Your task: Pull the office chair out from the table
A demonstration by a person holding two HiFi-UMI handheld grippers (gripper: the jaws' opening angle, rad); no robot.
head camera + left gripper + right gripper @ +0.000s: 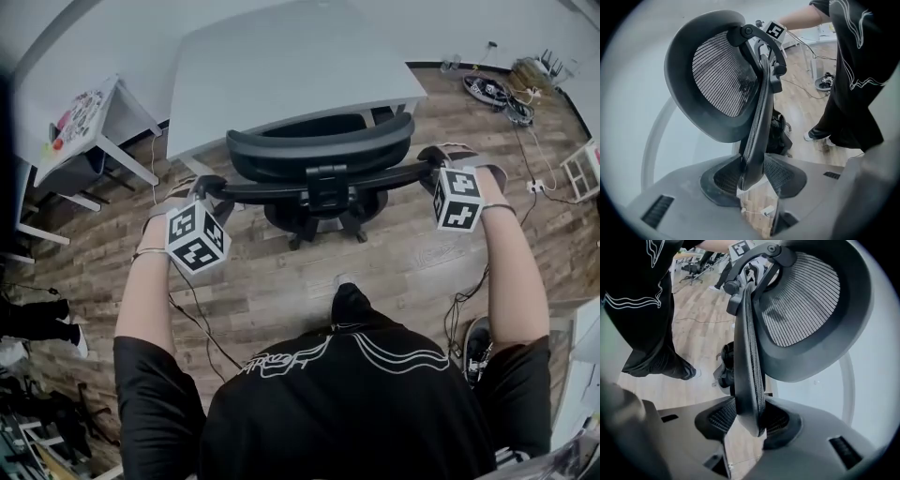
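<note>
A black mesh office chair (319, 150) stands at the front edge of the white table (281, 66), its seat partly under the tabletop. My left gripper (208, 185) is shut on the left end of the curved backrest frame (757, 117), which sits pinched between the pads (721, 180) in the left gripper view. At the frame's right end my right gripper (433, 157) is shut in the same way, with the frame's edge (749, 380) clamped between its pads (780, 420). The headrest (717, 75) rises above both grips.
The chair's star base (323, 220) rests on the wooden floor, just ahead of the person's foot (352, 300). A small white side table (89, 117) stands at the left. Cables and a power strip (497, 89) lie at the back right. Someone else's shoes (37, 319) show at the far left.
</note>
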